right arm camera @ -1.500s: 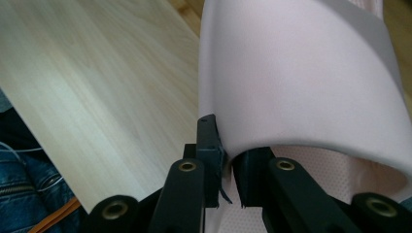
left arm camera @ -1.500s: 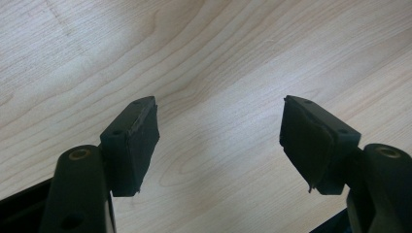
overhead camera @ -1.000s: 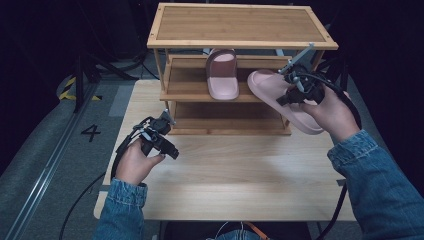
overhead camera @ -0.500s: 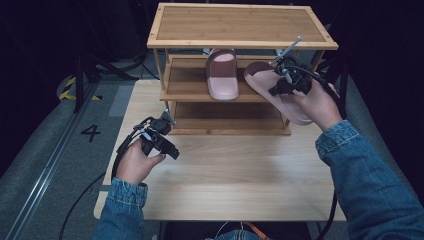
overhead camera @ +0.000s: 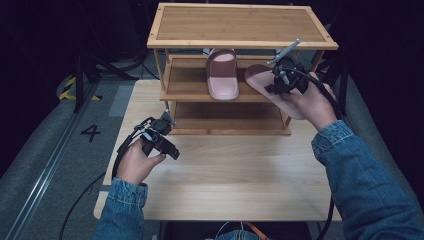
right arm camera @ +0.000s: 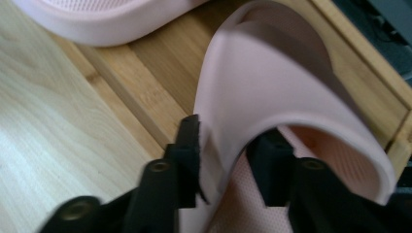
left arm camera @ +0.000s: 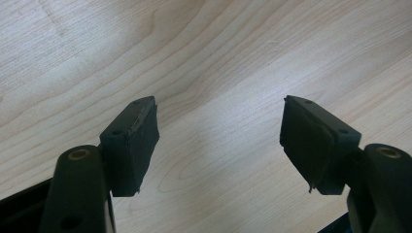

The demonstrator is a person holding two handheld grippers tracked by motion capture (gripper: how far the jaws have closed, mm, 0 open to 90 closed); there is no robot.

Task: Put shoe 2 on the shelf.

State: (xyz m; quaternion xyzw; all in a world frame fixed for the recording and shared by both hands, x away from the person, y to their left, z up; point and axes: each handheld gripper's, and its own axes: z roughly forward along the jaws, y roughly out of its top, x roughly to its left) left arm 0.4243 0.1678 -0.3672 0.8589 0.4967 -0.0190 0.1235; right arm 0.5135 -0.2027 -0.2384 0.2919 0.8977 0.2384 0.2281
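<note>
Tool release stage: second slipper being set on the rack's middle shelf.

Right tool (right arm camera: 223, 160) has just been opening; its jaws straddle the strap edge of the pink slipper (right arm camera: 291, 82) with a gap on the inner side, so the grip appears released. This slipper lies at the right of the middle shelf (overhead camera: 190, 82), heel overhanging the front edge, beside its mate (overhead camera: 222, 75). Left tool (left arm camera: 218, 141) hangs wide and empty over the bench (overhead camera: 235, 175). Next move, by judgement: withdraw straight back without dragging the strap, then nudge the heel inward.
</note>
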